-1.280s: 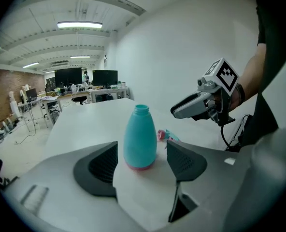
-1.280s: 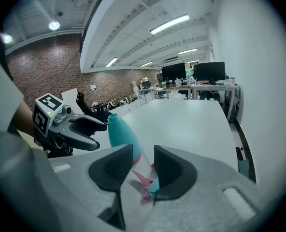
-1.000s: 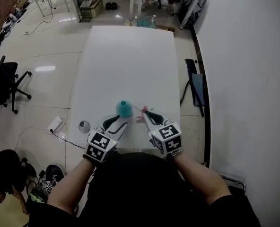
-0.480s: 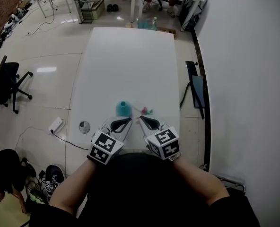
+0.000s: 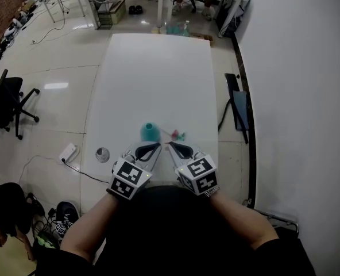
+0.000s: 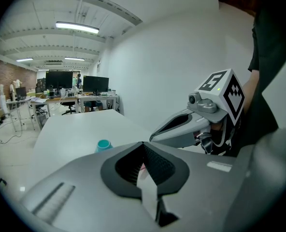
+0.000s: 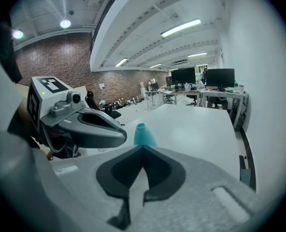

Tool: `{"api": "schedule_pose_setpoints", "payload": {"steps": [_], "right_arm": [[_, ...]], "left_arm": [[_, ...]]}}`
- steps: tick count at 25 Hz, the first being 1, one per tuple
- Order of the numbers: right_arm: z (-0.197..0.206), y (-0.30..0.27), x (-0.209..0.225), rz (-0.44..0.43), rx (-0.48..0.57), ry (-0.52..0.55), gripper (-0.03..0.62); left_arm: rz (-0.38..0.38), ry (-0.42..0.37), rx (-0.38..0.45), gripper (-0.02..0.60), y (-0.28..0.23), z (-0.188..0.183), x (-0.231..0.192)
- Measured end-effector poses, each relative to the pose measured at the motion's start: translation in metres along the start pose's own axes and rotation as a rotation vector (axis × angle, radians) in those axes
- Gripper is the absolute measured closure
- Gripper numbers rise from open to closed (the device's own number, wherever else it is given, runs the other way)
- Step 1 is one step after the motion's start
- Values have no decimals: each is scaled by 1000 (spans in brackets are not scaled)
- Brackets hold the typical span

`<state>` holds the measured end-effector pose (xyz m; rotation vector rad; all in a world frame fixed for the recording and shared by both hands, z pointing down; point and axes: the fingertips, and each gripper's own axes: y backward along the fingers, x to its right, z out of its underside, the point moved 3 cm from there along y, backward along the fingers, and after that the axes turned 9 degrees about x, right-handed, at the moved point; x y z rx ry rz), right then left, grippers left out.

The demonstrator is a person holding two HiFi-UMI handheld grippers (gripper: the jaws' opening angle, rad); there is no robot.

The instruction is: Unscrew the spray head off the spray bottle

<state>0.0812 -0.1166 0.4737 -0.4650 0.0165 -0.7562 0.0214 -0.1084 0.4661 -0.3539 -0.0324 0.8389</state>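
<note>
On the white table a teal spray bottle stands upright with a bare neck. Its pink and teal spray head lies on the table just to the right, apart from the bottle. My left gripper hangs shut and empty near the front edge, a little short of the bottle. My right gripper sits beside it, also shut and empty, short of the spray head. The bottle top shows past my left gripper. The bottle rises beyond my right gripper.
A black office chair stands on the floor at the left. A power strip and a round floor socket lie by the table's left edge. Desks with monitors line the far end, and a white wall runs along the right.
Both grippers have drawn back from the bottle and spray head toward the table's front edge. The left jaws have closed. The spray head now lies alone on the table.
</note>
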Motion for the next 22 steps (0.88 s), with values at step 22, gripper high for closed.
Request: {"api": "schedule_pose_setpoints", "payload": {"steps": [22], "right_arm": [[4, -4, -4, -8, -16, 8, 603]], "left_arm": [[7, -3, -21, 566, 0, 4, -1]]}}
